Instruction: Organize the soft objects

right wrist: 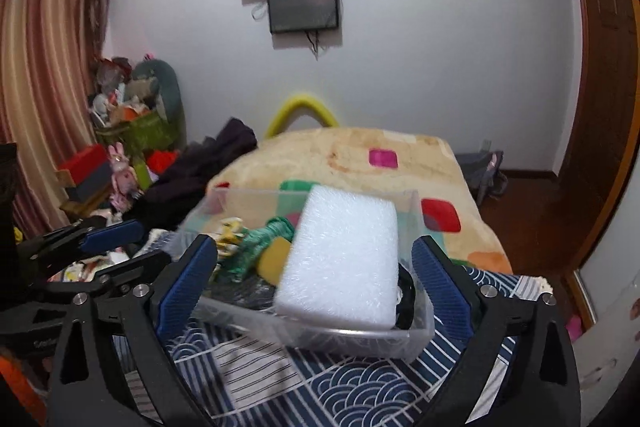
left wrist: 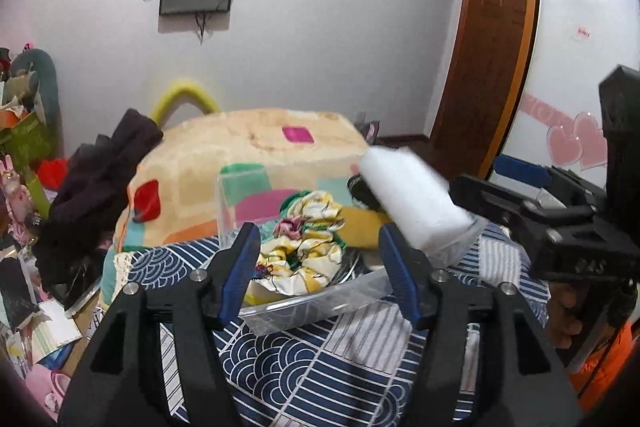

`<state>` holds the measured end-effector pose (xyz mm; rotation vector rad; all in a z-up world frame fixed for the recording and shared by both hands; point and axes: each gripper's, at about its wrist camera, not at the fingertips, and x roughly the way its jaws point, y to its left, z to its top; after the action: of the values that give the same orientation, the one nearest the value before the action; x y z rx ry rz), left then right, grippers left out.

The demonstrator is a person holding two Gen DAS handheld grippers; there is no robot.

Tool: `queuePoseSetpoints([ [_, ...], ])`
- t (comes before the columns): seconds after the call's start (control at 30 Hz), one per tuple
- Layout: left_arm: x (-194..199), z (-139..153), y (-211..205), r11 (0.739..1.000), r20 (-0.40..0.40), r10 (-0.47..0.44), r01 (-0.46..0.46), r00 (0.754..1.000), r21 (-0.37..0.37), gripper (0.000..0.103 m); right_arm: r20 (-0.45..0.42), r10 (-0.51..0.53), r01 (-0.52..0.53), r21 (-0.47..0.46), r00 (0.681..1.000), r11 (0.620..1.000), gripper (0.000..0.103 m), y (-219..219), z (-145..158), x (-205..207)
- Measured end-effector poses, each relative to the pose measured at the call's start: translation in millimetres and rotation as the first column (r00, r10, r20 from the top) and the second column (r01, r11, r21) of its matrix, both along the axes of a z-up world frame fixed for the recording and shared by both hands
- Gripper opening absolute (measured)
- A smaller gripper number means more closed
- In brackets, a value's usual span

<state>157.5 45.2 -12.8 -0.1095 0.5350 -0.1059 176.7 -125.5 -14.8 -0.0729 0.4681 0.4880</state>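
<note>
The right tool (right wrist: 314, 273) is wide open and holds nothing. The white foam block (right wrist: 340, 259) sits between its fingers, leaning on the rim of the clear plastic box (right wrist: 352, 341) and sticking up out of it. The left tool (left wrist: 316, 267) is wide open too, with nothing in it. Inside the box, at 9 o'clock from the block, lie a flowery scrunchie (left wrist: 304, 247), a green knitted thing (right wrist: 256, 247) and a yellow sponge (right wrist: 274, 259). The box rests on the bed's blue wave-pattern cover (left wrist: 304, 367). I think the step is putting the block away. Next, it likely needs a gentle push down so it lies flat.
</note>
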Motion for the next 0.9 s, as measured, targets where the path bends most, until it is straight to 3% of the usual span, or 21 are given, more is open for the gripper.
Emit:
queuePoseSetpoints([
  [0.3,-58,43,-9,1.0,0.163,0.023,-0.024,0.986,0.001,0.077,0.13,0.0,-0.011,0.089,0.992,0.996,0.103,-11,26,-49],
  [0.53,-103,62,-20,0.999,0.269,0.031,-0.041,0.963,0.03,0.095,0.213,-0.015,-0.006,0.101,0.977,0.995,0.103,-14,32,-80],
  [0.9,-131,66,-23,0.997,0.314,0.047,-0.061,0.948,0.037,0.102,0.241,-0.011,-0.017,0.116,0.971,0.993,0.103,-14,32,-99],
])
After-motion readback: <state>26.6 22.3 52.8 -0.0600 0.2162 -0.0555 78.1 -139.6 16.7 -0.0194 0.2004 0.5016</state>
